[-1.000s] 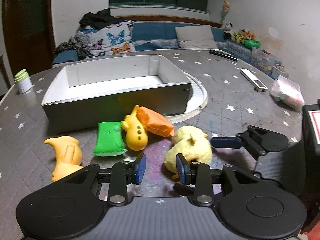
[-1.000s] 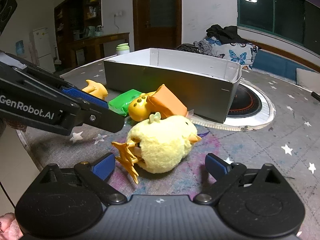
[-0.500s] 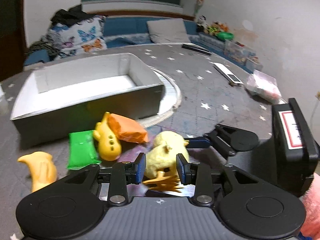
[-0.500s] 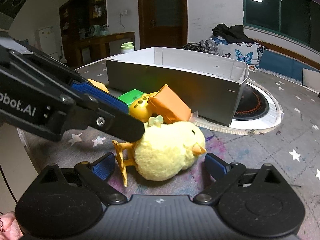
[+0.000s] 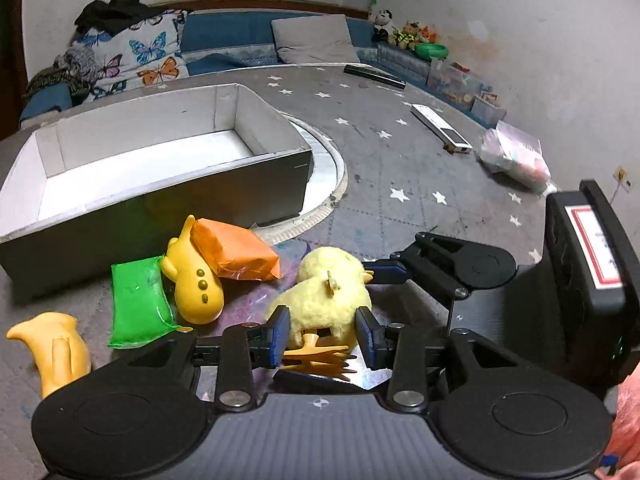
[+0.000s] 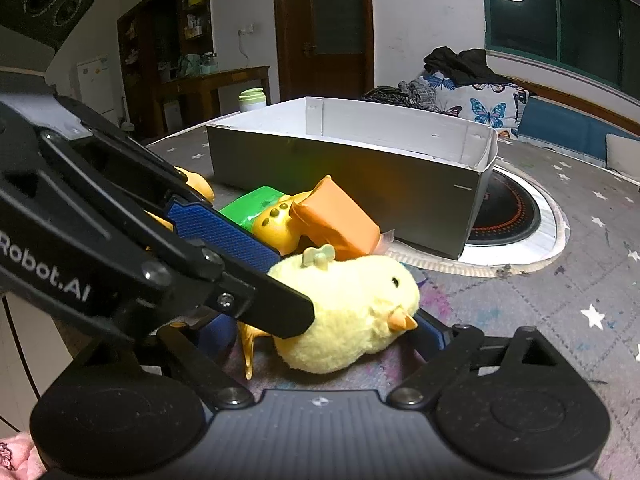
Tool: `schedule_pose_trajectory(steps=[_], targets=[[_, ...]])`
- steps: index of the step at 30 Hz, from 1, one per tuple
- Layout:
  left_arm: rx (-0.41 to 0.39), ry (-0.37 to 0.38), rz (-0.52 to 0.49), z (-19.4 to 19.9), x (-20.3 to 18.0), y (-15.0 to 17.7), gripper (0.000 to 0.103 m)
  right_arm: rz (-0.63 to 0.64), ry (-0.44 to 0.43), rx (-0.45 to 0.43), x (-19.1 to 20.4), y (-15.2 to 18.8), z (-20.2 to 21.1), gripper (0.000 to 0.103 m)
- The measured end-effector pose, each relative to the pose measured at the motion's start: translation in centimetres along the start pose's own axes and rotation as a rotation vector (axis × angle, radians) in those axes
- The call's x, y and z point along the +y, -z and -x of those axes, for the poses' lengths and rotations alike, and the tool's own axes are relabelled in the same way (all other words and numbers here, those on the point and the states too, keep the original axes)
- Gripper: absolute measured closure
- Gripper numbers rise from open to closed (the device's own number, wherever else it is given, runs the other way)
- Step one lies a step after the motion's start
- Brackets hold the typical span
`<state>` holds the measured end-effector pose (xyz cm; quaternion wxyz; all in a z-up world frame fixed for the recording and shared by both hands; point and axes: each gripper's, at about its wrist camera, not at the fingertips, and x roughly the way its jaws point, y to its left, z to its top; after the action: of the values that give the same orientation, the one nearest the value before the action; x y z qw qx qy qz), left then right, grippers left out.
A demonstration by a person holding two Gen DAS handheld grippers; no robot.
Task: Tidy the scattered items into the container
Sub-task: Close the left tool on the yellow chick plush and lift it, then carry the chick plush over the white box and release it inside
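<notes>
A fluffy yellow plush chick (image 5: 326, 300) with orange feet lies on the table in front of the grey open box (image 5: 160, 188). My left gripper (image 5: 322, 334) has its blue pads on either side of the chick's rear, partly closed around it. My right gripper (image 6: 320, 336) is open, its jaws on either side of the chick (image 6: 352, 312) from the other side. Beside the chick lie an orange packet (image 5: 236, 254), a yellow toy plane (image 5: 196, 284), a green packet (image 5: 138, 306) and a yellow toy (image 5: 54, 346).
The box (image 6: 360, 172) is empty and stands partly over a round hob plate (image 6: 516, 216). A remote (image 5: 440, 128), a plastic bag (image 5: 516, 156) and a dark remote (image 5: 374, 74) lie at the right. A green-lidded jar (image 6: 252, 100) stands behind the box.
My left gripper has moved right and forward, from beside the chick to astride its rear. The right gripper has come closer, and the chick has turned between the two.
</notes>
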<state>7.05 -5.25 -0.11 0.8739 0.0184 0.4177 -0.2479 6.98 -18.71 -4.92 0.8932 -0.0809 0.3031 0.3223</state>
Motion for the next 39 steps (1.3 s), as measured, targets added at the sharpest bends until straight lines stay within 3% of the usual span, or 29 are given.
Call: schedule_pose_trajectory(steps=[10,18,26,33,39], targets=[[-0.052,0.006,0.046,1.4,0.9,-1.7,0.066,0.017,0.007,-0.018,-0.9,-2.8,1.5,0.022],[-0.044,0.020,0.076,1.2,1.9,-2.1,0.066,0.034,0.008,0.009,-1.2,-3.5,0.4,0.022],[-0.118,0.027,0.084,3.1,2.0,-3.6,0.066,0.070,0.020,-0.018,-1.2,-5.3,1.3,0.022],[-0.206,0.004,0.106,3.3,3.5,-7.5,0.066,0.139,0.027,-0.065,-2.7,-9.7,1.4,0.022],[-0.182,0.016,0.220,0.4,7.9,-11.2,0.066,0.213,0.003,-0.009,-4.9,-14.3,-2.5,0.022]])
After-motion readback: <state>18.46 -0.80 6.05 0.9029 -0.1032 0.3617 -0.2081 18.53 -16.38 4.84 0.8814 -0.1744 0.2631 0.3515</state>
